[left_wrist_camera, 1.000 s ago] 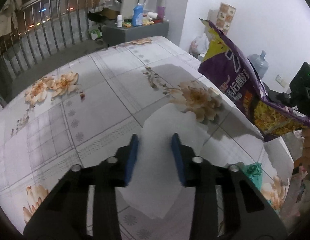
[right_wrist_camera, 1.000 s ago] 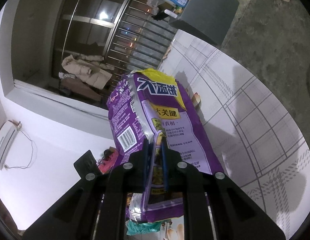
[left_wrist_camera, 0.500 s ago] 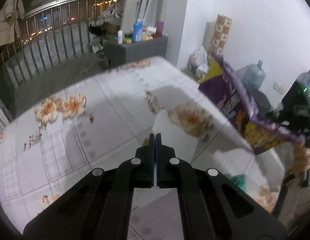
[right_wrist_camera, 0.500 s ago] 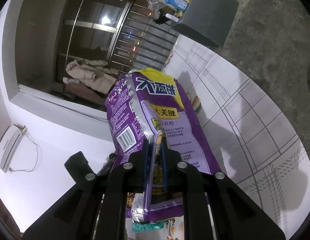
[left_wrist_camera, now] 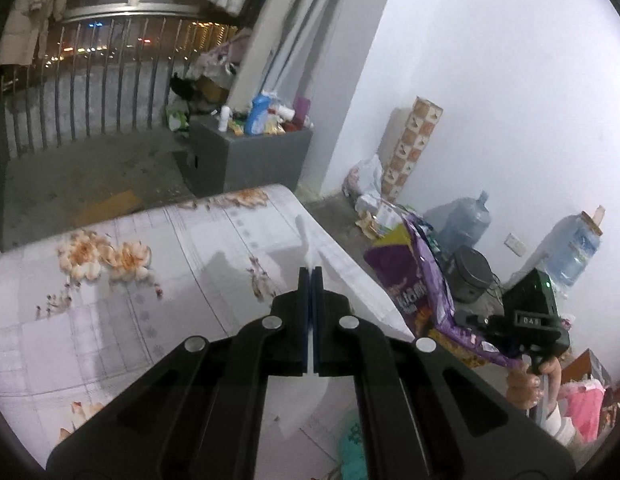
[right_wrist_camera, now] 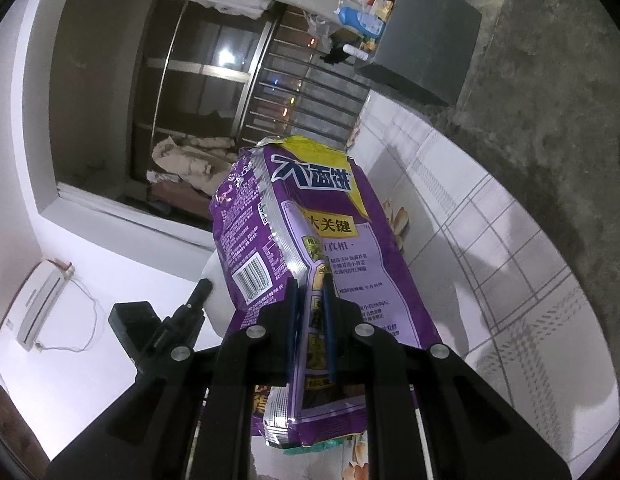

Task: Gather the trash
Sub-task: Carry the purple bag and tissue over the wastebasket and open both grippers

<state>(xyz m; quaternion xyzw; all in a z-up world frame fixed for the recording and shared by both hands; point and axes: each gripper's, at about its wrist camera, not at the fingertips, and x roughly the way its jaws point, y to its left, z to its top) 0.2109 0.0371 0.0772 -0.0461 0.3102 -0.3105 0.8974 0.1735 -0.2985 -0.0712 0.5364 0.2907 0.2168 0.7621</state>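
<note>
My left gripper point(left_wrist_camera: 310, 276) is shut on a white paper napkin point(left_wrist_camera: 352, 292) and holds it lifted above the flowered table point(left_wrist_camera: 109, 312); the sheet hangs to the right and below the jaws. My right gripper point(right_wrist_camera: 308, 292) is shut on a purple and yellow snack bag point(right_wrist_camera: 310, 216), held in the air off the table's right side. The bag also shows in the left wrist view point(left_wrist_camera: 422, 280), with the right gripper's body point(left_wrist_camera: 530, 320) behind it. The white napkin shows behind the bag in the right wrist view point(right_wrist_camera: 217, 300).
A teal wrapper point(left_wrist_camera: 352, 448) lies on the table near its front right edge. A grey cabinet point(left_wrist_camera: 249, 156) with bottles stands beyond the table by a railing. Water jugs point(left_wrist_camera: 466, 224), a black pot point(left_wrist_camera: 472, 276) and bags sit on the floor at the right wall.
My left gripper closed on the napkin and lifted it off the table. The right gripper kept the snack bag and moved lower and further right, off the table's side.
</note>
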